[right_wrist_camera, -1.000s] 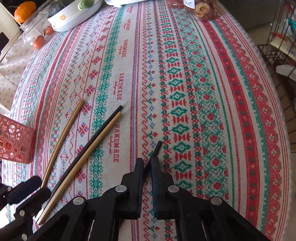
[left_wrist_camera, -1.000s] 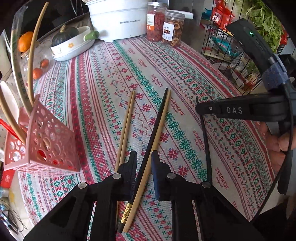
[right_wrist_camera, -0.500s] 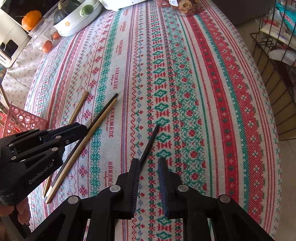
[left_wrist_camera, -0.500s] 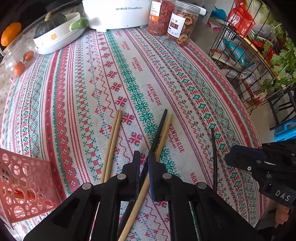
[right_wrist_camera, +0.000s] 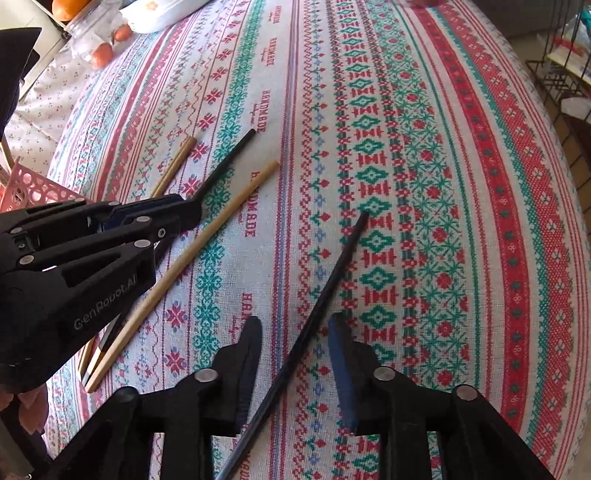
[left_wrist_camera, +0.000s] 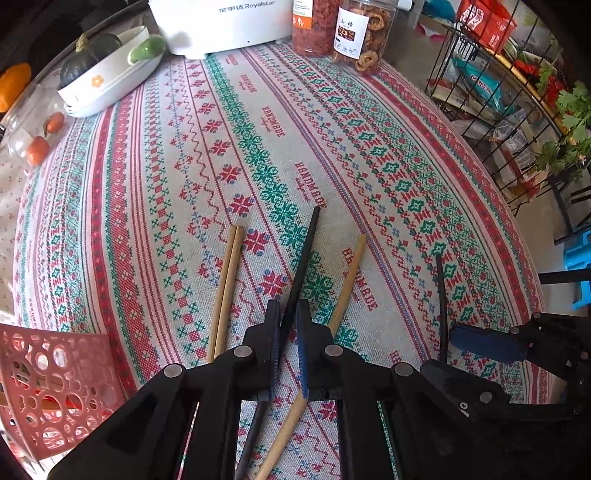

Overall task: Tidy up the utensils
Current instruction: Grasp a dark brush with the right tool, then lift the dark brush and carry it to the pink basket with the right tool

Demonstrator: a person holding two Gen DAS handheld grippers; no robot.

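Left gripper (left_wrist_camera: 287, 314): the jaws are closed on the long black chopstick (left_wrist_camera: 306, 247), which points away over the cloth. Half a second ago the light bamboo chopstick (left_wrist_camera: 349, 273) lay alongside this black one; the two now diverge, the bamboo tip swung to the right while it lies flat on the cloth.

Right gripper (right_wrist_camera: 295, 328): the jaws stand wide apart, wider than half a second ago. The second black chopstick (right_wrist_camera: 332, 273) lies on the cloth between them, with neither finger visibly touching it.

The pair of tan bamboo chopsticks (left_wrist_camera: 227, 280) lies side by side, touching, left of the left gripper, unchanged in position. The pink perforated plastic basket (left_wrist_camera: 55, 376) sits at the lower left edge of the left wrist view.

Legible writing:
- The red, green and white cross-stitch tablecloth (left_wrist_camera: 369, 155) repeats the word "HANDMADE".
- The white appliance (left_wrist_camera: 221, 22) at the far table edge reads "Royalstar".
- The left gripper body in the right wrist view reads "GenRobot.AI".
- The clear jar of dried slices (left_wrist_camera: 364, 33) carries a white label with Chinese characters.
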